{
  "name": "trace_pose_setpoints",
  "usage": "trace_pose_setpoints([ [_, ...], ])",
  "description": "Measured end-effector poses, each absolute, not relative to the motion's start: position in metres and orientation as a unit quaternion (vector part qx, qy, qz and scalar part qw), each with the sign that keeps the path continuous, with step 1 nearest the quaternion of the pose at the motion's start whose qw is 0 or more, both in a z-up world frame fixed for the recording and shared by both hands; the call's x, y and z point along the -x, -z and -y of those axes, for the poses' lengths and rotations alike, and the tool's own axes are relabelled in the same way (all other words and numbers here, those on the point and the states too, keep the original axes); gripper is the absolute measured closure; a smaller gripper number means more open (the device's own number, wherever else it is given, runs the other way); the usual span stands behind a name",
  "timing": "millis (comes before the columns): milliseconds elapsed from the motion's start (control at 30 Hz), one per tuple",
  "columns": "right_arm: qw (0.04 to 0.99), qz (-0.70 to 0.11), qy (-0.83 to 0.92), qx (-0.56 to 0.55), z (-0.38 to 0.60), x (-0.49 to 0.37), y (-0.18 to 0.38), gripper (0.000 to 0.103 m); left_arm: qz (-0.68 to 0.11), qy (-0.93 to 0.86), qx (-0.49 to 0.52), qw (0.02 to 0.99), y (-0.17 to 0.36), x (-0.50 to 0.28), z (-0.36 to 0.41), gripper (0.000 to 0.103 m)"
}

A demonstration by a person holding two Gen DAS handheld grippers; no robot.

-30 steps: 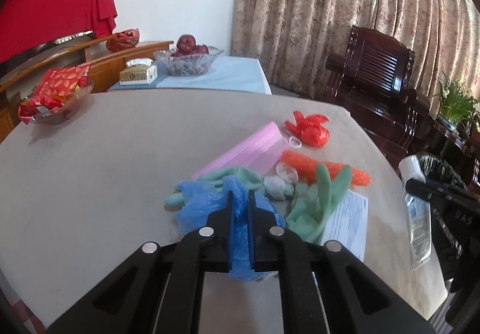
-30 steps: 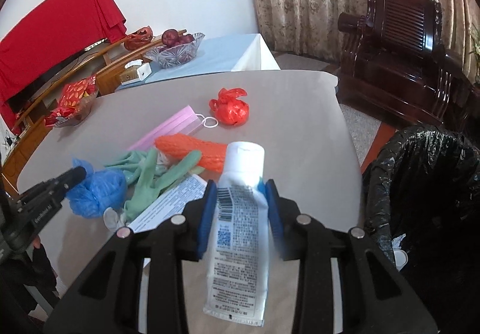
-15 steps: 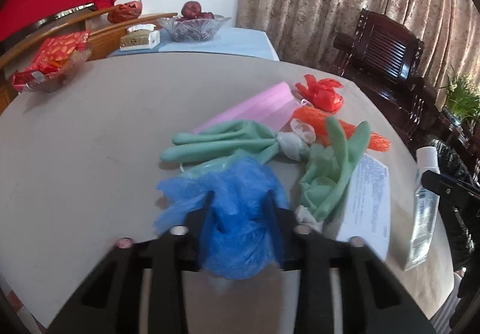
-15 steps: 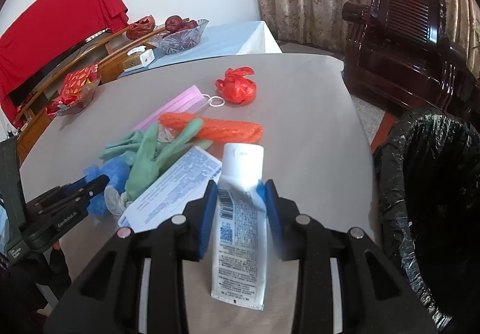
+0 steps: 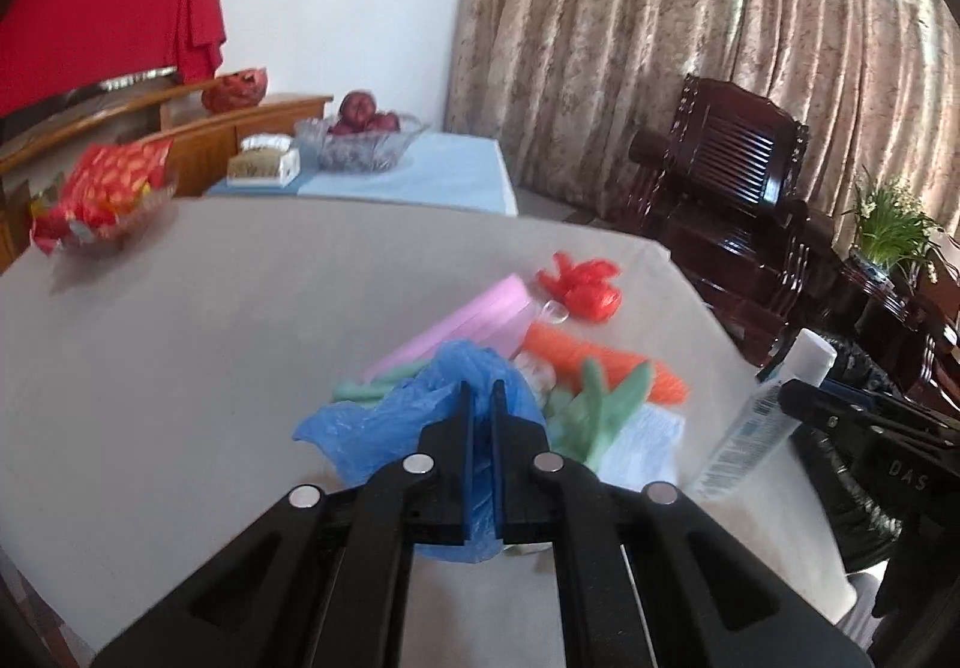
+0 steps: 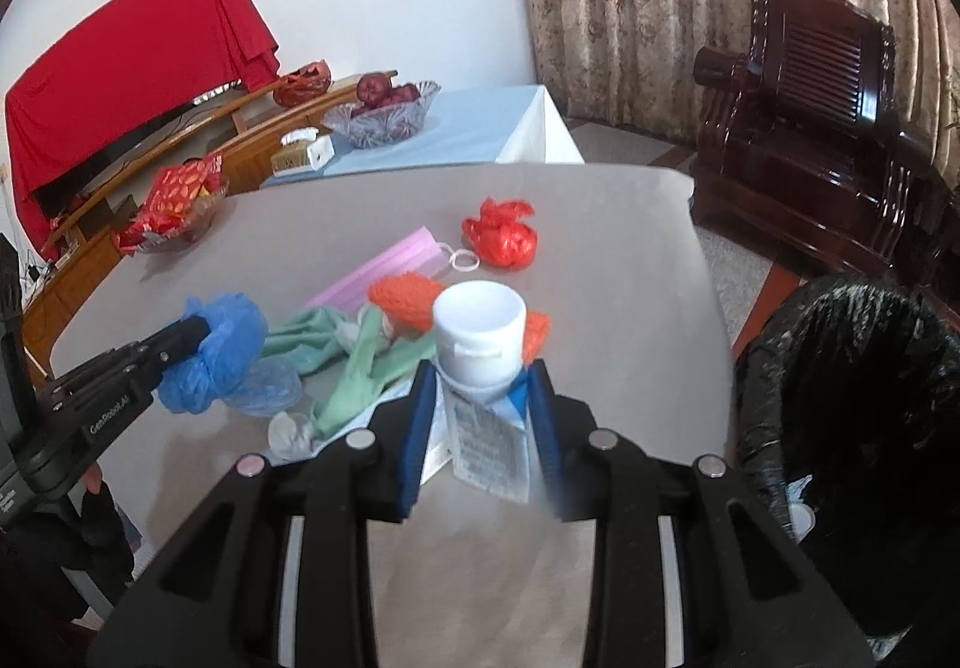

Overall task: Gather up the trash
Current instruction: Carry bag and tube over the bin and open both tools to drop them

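A crumpled blue plastic bag [image 5: 372, 422] hangs just above the grey table [image 5: 210, 320]. My left gripper [image 5: 482, 392] has its jaws closing on it, and the pads pinch its film. From the right wrist view, the same bag [image 6: 228, 332] bulges around the left gripper [image 6: 192, 332]. My right gripper [image 6: 480, 374] is shut on a white squeeze tube [image 6: 480, 332], cap forward, raised off the table. Left on the table are green rubber gloves [image 6: 360, 362], an orange net sleeve [image 6: 402, 299], a pink mask [image 6: 390, 266], a red bag [image 6: 501, 239] and a printed leaflet [image 5: 648, 440].
A bin lined with a black bag [image 6: 852, 380] stands off the table's right edge. A glass bowl of red packets [image 5: 102, 200] sits at the far left of the table. Behind are a fruit bowl [image 5: 360, 140] on a blue cloth and a dark wooden armchair [image 5: 732, 188].
My left gripper opened around the blue bag, shut on it and rose with it. My right gripper lifted the tube, and its cap now tips up in front of the trash pile.
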State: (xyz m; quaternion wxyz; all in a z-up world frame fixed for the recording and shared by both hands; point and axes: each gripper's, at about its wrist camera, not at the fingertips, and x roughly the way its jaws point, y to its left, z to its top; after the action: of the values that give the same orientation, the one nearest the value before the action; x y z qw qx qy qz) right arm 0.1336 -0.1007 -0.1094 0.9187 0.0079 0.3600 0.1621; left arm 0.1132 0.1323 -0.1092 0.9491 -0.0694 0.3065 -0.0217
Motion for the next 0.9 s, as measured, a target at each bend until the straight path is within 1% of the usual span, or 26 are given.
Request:
trace_pose_setpoints([
  [467,0.941,-0.312,-0.132,-0.019,0.145,-0.113,0.057,0.074,-0.266,0.106,0.055,0.956,0.060,-0.131,-0.054,0.099],
  [667,0.950,-0.297,-0.090,-0.027,0.191,-0.105,0.043,0.074,-0.254,0.151,0.046,0.954,0.048,-0.142,-0.011,0.099],
  [900,0.958,-0.285,-0.023,-0.028,0.258,-0.092,0.037,0.074,-0.249,0.218,0.032,0.943,0.042,-0.154,0.063,0.099],
])
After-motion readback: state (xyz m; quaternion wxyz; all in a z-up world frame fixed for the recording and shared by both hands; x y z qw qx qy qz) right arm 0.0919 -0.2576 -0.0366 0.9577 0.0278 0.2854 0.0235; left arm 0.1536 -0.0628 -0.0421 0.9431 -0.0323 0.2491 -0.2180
